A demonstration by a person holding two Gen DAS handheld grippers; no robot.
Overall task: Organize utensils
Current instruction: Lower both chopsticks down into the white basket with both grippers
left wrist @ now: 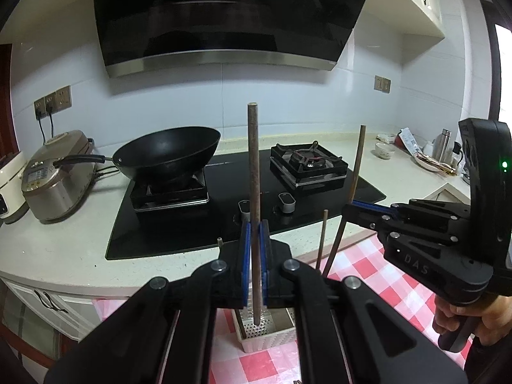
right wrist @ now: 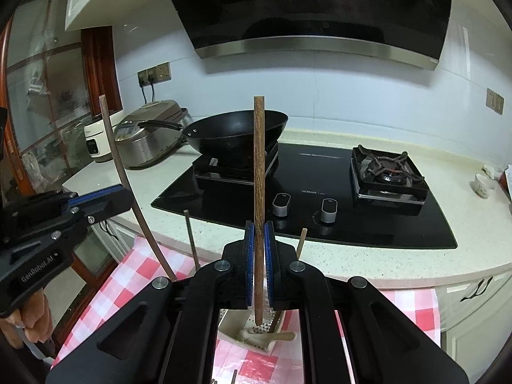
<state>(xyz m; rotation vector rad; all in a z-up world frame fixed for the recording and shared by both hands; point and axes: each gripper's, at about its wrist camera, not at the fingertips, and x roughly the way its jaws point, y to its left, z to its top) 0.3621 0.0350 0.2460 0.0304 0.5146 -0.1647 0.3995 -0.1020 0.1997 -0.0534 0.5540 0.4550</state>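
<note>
So the left gripper is clamped tight on a wooden chopstick, which stands pretty much straight up through the middle of the left wrist view, with its lower tip down over the white perforated utensil holder at the bottom centre. The right gripper is doing the same thing with its own, darker chopstick, bolt upright in the centre of the right wrist view, the tip hanging just above that same holder.

A few other sticks poke up around the holder, just right of centre in the left view. The holder sits on a red and white checked cloth that fills the lower part of the frame.

Further out there's the pale countertop, a black glass hob across the middle, a black wok left of centre, a rice cooker at far left and the range hood up top.
</note>
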